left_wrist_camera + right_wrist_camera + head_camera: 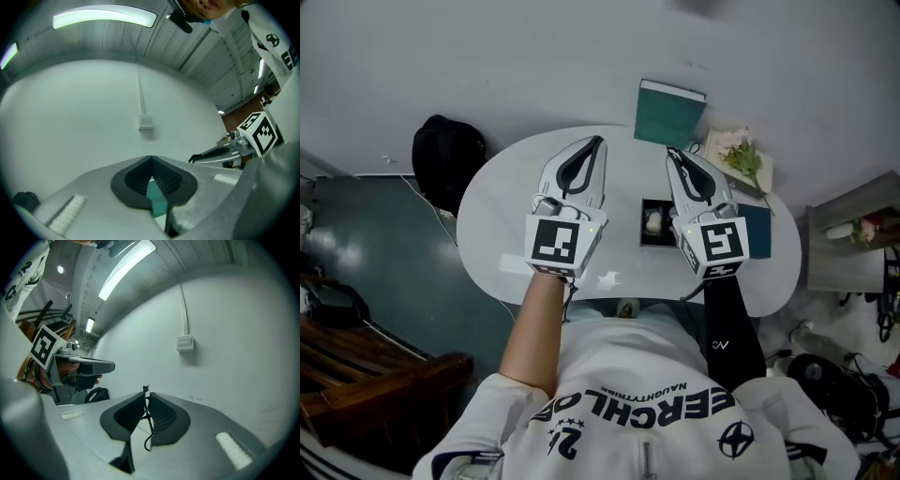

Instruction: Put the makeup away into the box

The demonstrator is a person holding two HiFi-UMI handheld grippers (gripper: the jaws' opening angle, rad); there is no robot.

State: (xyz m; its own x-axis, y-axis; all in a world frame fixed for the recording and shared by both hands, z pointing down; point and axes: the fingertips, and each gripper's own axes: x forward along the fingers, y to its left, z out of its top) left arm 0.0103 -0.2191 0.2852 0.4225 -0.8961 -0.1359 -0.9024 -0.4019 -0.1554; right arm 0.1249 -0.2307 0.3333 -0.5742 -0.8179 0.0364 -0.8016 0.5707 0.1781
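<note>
Right gripper (145, 393) pinches thin black wire (149, 420), invisible in head view.

The box (644, 236) is small, black and open-topped. It sits upright on the white counter (502, 225), near the centre. One pale, rounded makeup item (653, 222) lies inside it. A thin black wire-like piece (146, 390), kind not determinable, is clamped between the closed jaws of the right gripper (674, 156).
</note>
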